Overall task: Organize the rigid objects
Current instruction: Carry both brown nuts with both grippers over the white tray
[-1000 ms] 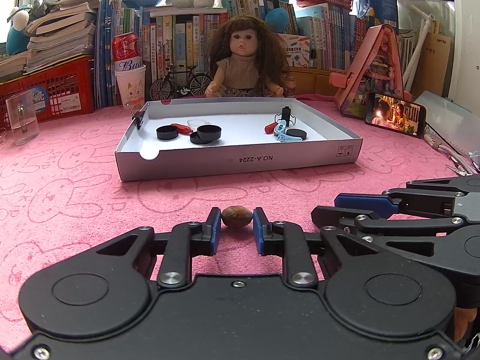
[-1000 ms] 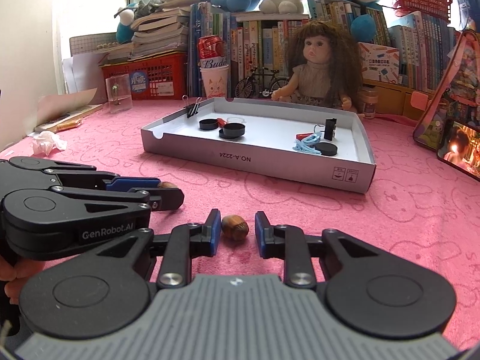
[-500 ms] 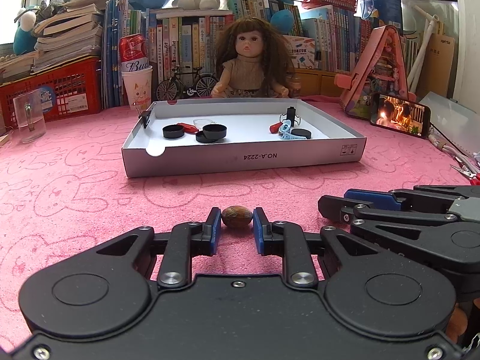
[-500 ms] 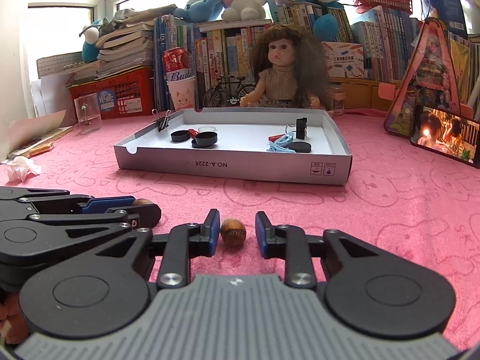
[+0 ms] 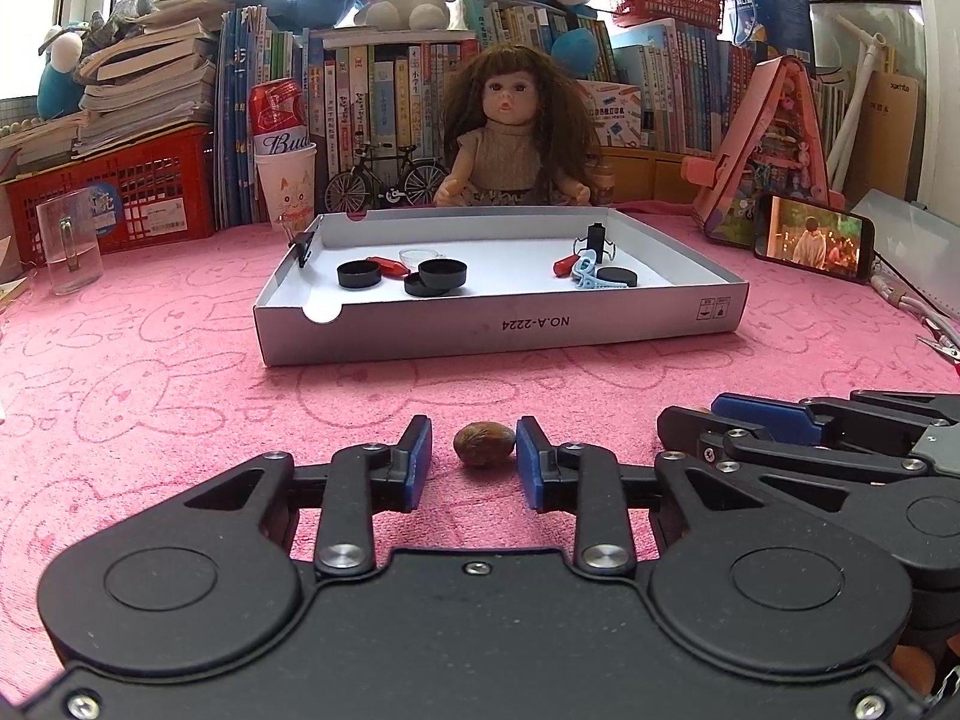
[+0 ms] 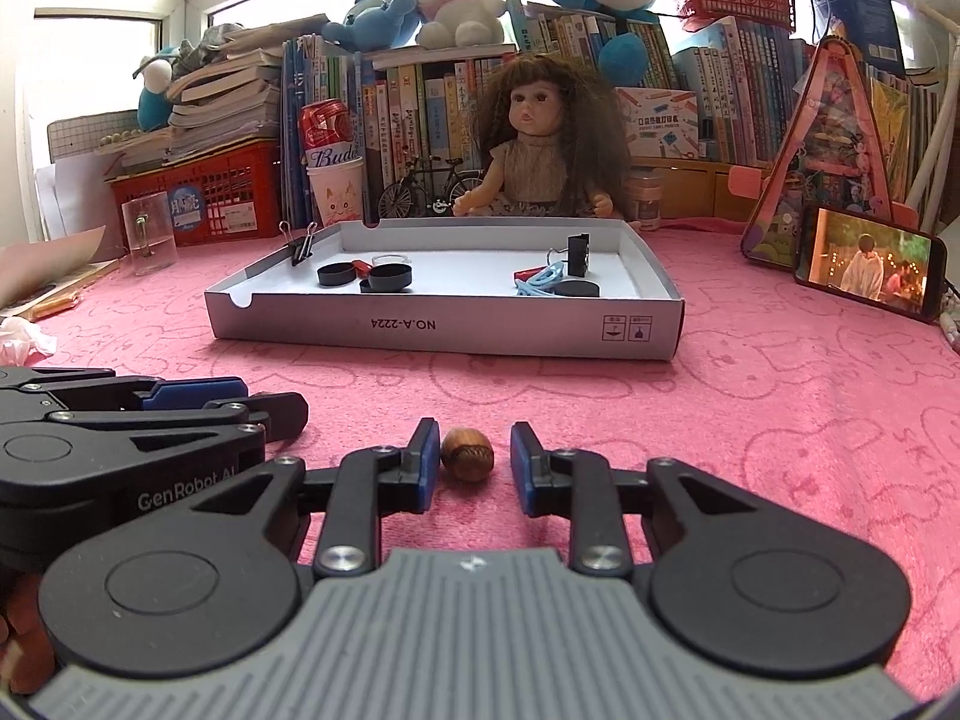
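Both grippers rest low on the pink cloth (image 5: 150,396), on the near side of the shallow white box (image 5: 498,324), side by side and close together.

The left gripper (image 5: 473,459) has its jaws parted a little wider than the small brown nut (image 5: 484,444) that lies on the cloth between them. The nut touches or nearly touches the right blue pad, while a clear gap shows at the left pad, so nothing is gripped.

The right gripper (image 6: 467,459) is spread about as far. A second brown nut (image 6: 467,455), with a darker ridged patch, sits between its pads, just beside the left one and apart from the right one; it too lies loose on the cloth.

Inside the box lie black round lids (image 5: 435,276), a red piece (image 5: 387,267), a light blue clip (image 5: 588,276), another black disc (image 5: 618,278) and an upright black binder clip (image 6: 577,255). A second binder clip (image 6: 300,249) grips the box's left wall. A doll (image 5: 510,138) sits just beyond the box's far wall.
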{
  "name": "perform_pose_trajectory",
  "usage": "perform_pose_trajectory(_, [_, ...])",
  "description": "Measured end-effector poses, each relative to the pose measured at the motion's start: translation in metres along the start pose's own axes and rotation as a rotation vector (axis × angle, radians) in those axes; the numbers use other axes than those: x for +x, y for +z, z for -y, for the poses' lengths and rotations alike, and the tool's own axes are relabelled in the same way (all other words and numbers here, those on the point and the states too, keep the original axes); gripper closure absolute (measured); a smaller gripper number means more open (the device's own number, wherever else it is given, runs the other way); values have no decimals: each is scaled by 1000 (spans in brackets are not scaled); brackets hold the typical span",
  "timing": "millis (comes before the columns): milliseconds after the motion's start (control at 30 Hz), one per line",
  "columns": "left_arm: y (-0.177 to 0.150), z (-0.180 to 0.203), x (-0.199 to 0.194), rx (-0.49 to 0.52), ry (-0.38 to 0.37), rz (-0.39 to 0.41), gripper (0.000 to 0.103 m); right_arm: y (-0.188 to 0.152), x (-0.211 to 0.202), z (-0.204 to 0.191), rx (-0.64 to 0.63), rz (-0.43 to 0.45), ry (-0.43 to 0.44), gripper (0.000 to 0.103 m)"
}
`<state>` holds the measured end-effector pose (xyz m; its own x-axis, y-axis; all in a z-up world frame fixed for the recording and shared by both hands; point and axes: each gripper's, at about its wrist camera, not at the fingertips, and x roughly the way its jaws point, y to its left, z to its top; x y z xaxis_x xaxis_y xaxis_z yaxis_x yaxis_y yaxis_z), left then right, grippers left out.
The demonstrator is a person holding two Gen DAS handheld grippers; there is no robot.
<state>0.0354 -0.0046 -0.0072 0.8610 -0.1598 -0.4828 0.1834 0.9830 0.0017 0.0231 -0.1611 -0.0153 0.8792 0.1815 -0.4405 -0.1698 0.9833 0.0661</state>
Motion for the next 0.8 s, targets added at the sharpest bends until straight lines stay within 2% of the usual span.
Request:
perform_pose_trajectory(133, [-1,1,0,6,-18,4,77,-1,-1,-1,-2,5,-7,67])
perform_pose_trajectory(167, [-1,1,1,5,-25,2,80,-1,0,-1,-2,5,-8,72])
perform_pose_trajectory(367, [-1,2,0,-7,-25,-5,82,-1,-1,-1,-1,3,-8,80])
perform_pose_trajectory(800, [9,2,-2,-38,-32,-4,83,8,-4,3,21,12,4,80])
